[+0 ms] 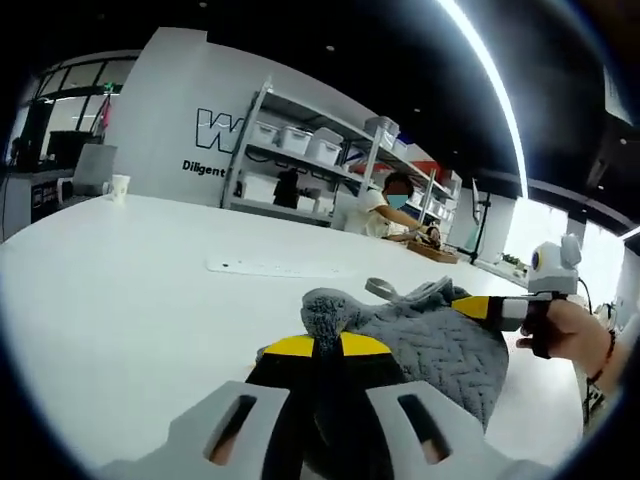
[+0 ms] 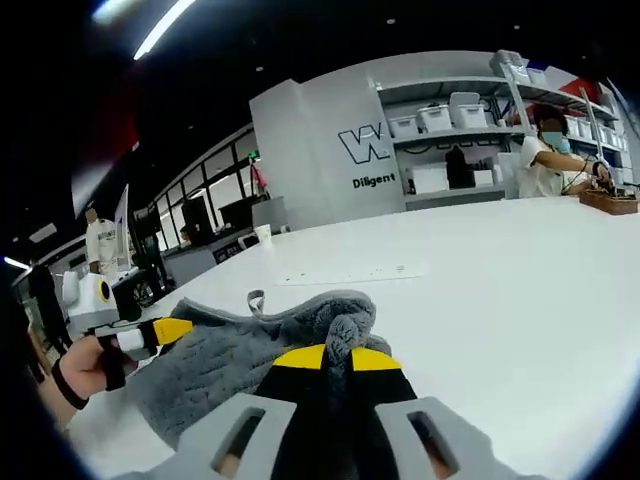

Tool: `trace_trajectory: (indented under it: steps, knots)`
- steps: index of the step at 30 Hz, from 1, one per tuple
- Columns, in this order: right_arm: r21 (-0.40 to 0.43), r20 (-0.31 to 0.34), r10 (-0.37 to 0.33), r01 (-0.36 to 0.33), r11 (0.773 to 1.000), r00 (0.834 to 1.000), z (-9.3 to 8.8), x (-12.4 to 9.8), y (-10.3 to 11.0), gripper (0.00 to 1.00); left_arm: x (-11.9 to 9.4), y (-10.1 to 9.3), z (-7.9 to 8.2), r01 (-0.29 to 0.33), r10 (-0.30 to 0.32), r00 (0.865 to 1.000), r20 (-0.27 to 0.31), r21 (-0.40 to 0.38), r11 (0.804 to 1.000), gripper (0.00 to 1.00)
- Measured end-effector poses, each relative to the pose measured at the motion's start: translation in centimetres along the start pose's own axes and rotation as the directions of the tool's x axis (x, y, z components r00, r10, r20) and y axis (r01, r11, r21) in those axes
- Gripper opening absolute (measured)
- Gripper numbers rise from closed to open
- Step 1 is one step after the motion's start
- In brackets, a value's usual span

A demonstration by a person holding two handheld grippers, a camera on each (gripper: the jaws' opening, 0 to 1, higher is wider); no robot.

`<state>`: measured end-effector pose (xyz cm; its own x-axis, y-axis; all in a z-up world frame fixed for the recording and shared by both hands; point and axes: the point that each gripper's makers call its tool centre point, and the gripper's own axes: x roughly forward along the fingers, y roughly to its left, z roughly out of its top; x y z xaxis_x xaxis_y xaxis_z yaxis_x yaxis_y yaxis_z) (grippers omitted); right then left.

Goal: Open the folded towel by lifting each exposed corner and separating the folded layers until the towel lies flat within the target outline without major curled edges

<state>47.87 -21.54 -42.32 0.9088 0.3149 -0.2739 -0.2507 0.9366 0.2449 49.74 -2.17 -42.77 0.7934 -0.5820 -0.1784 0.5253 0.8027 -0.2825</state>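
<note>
Towel pinched in both grippers' closed jaws.

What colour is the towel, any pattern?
Grey towel with a woven herringbone texture, clearest in the right gripper view.

Lab or workshop floor: broad white table, metal shelving loaded with plastic storage bins, grey wall lettering, ceiling strip light, and a masked person working at the far end.

grey quilted towel, white table, yellow-tipped black jaws.
</note>
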Motion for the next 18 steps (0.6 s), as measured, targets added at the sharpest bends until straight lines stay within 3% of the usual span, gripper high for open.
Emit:
trace_trajectory:
  steps: [18]
  knots:
    - [-0.005, 0.042, 0.017, -0.017, 1.0, 0.999, 1.1, -1.3, 1.0, 0.0, -1.6, -1.1, 1.8, 0.028, -0.029, 0.999, 0.018, 0.056, 0.998, 0.04]
